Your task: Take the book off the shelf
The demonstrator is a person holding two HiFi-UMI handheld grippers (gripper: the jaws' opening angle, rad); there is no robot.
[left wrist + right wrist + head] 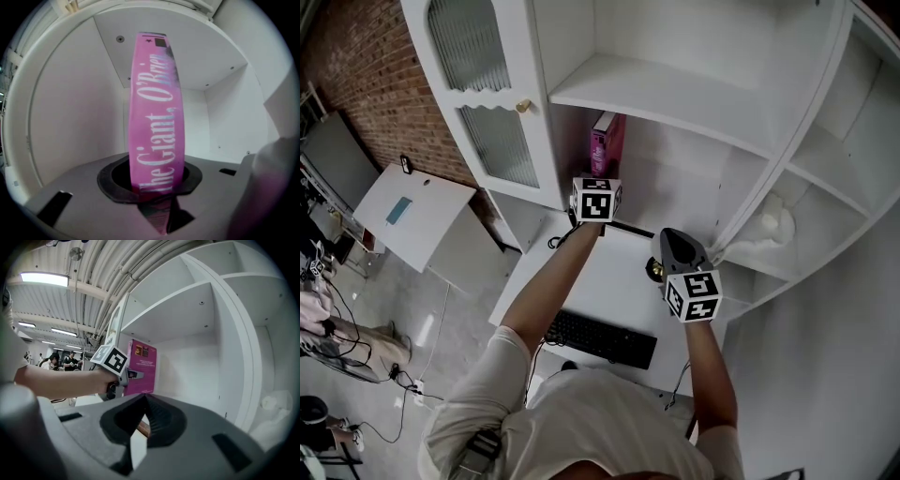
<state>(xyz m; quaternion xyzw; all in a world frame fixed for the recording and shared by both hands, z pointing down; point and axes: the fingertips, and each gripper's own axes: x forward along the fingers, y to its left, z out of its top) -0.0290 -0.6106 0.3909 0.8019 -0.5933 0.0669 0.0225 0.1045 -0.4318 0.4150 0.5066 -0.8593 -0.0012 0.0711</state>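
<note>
A pink book (607, 141) stands upright at the left end of the white cabinet's lower shelf, under the upper shelf board (656, 94). My left gripper (601, 175) reaches in to it. In the left gripper view the pink spine (157, 117) with white lettering runs down into the gap between the jaws, and my left gripper (159, 206) is shut on its lower end. The right gripper view shows the book (140, 369) with the left gripper (133, 375) at it from the side. My right gripper (672, 236) hovers over the desk, jaws (138, 441) slightly apart with nothing between them.
A black keyboard (600, 339) lies on the white desk (609, 281) below the shelf. A glazed cabinet door (487, 103) stands open at the left. A crumpled white thing (773, 220) sits on the right side shelf. People (51, 361) stand far off in the room.
</note>
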